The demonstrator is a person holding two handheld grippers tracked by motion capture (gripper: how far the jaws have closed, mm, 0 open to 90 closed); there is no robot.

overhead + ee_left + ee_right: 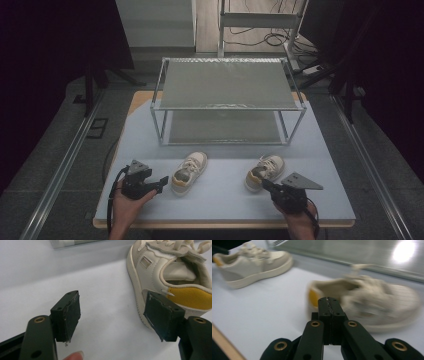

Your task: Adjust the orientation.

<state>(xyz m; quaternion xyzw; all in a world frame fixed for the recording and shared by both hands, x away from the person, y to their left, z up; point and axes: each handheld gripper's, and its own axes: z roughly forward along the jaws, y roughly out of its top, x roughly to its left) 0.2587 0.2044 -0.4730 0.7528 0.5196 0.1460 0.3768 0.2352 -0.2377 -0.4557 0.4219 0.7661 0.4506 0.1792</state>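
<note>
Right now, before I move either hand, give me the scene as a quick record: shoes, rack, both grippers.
left shoe: cream sneaker, yellow heel lining, on the table in front of the rack
right shoe: matching sneaker, apart from the first, same row
rack: two-tier metal shelf, both tiers bare
left gripper: jaws wide open, beside the left shoe's heel, holding nothing
right gripper: jaws pressed together, nothing between them, pointed at the right shoe's heel
table: pale blue top
</note>
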